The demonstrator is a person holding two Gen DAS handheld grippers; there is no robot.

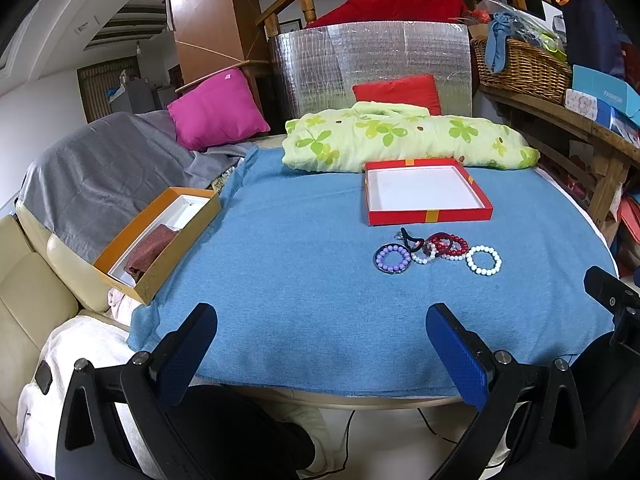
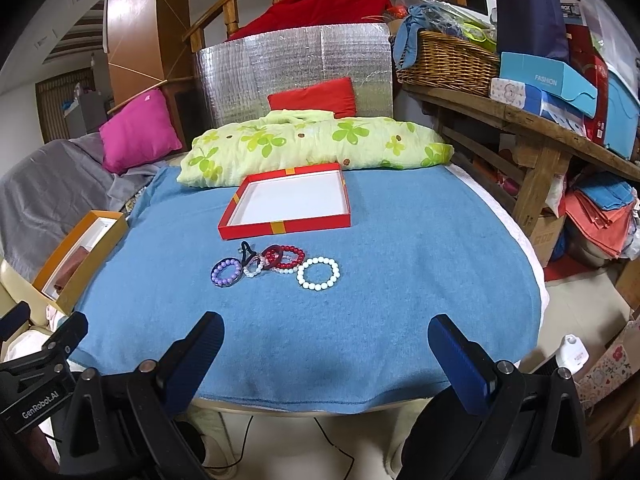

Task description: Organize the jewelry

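Several bead bracelets lie in a row on the blue cloth: a purple bracelet, a dark red bracelet, small pearl ones between them and a white bracelet. A black hair clip lies beside them. An empty red tray box with a white floor sits just behind them. My left gripper is open and empty near the table's front edge. My right gripper is open and empty, also at the front edge.
An orange box with a brown cloth sits at the table's left edge. A green flowered quilt lies behind the tray. A wooden shelf with a wicker basket stands to the right.
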